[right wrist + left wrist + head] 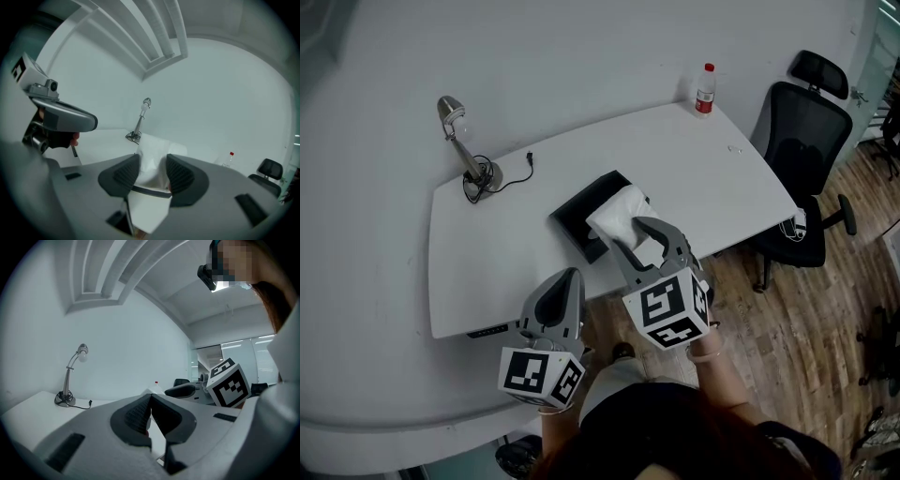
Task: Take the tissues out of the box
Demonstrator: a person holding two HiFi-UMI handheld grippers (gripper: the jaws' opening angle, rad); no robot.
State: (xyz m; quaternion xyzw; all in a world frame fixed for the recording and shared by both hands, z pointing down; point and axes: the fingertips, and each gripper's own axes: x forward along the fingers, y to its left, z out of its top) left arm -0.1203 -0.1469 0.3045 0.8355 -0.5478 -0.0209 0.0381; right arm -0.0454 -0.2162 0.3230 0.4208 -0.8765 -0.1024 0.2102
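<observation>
A black tissue box lies near the front edge of the white table. A white tissue rises out of it, bunched between the pads of my right gripper, which is shut on it. In the right gripper view the tissue fills the gap between the jaws of that gripper and hangs down below them. My left gripper is held off the table's front edge, left of the right one. Its pads meet with nothing between them, as the left gripper view shows.
A desk lamp with a loose cable stands at the table's back left. A water bottle stands at the far right corner. A black office chair is on the wooden floor to the right of the table.
</observation>
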